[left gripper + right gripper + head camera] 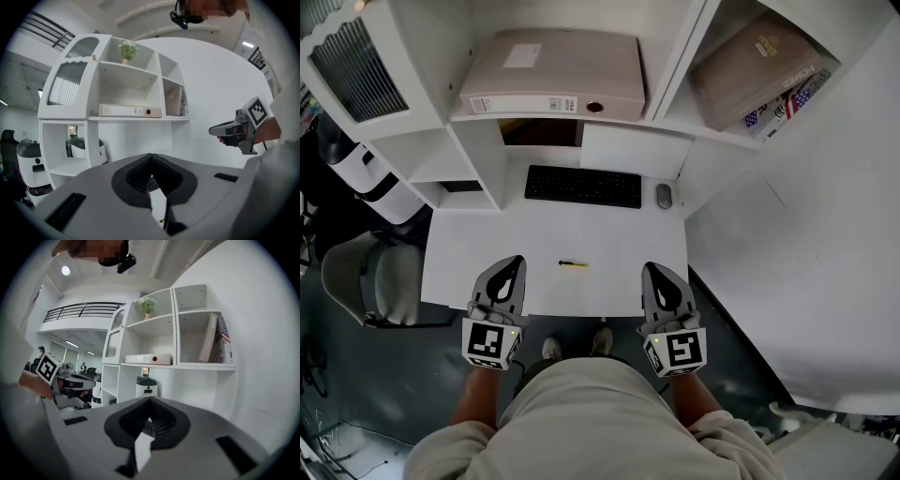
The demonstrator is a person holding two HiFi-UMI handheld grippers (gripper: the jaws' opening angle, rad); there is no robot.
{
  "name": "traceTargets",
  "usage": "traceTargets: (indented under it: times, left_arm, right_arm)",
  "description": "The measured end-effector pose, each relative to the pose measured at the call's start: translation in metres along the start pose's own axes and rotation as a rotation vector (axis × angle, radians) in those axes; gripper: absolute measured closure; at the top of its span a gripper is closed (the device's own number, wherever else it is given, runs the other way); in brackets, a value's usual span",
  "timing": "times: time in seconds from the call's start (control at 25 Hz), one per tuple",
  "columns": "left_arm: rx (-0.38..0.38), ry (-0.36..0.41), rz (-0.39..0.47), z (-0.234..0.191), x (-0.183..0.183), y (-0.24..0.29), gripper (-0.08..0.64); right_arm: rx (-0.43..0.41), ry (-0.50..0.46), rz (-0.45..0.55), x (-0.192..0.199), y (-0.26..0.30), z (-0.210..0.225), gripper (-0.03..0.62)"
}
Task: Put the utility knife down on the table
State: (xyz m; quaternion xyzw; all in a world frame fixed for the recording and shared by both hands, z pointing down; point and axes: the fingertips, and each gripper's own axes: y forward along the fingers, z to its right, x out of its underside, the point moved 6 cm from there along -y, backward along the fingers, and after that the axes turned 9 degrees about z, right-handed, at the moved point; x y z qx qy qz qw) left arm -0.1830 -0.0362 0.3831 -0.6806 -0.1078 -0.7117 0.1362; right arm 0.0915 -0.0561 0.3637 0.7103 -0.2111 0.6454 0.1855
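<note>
utility knife [573, 264] on table [478, 248] | left hand-held gripper [517, 262] closed, empty | right hand-held gripper [649, 269] closed, empty

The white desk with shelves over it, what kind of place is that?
Most likely an office or study workspace. A keyboard and mouse sit on the desk, a binder and books are stored in the shelves, and a chair stands beside it.

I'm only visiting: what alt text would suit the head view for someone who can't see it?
A small yellow-and-black utility knife lies on a white desk, between the left claw and right claw, both shut, empty and clear of it. Behind it sit a black keyboard and a mouse, under a shelf holding a binder.
</note>
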Motion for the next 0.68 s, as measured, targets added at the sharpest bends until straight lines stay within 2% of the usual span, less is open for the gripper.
traceTargets:
  times: [0.68]
  left_arm:
    - [0.008,0.007,-0.005,0.0056,0.0021,0.0023,0.561]
  right_arm:
    - [-0.009,0.004,0.010,0.0004,-0.0025,0.0026,0.591]
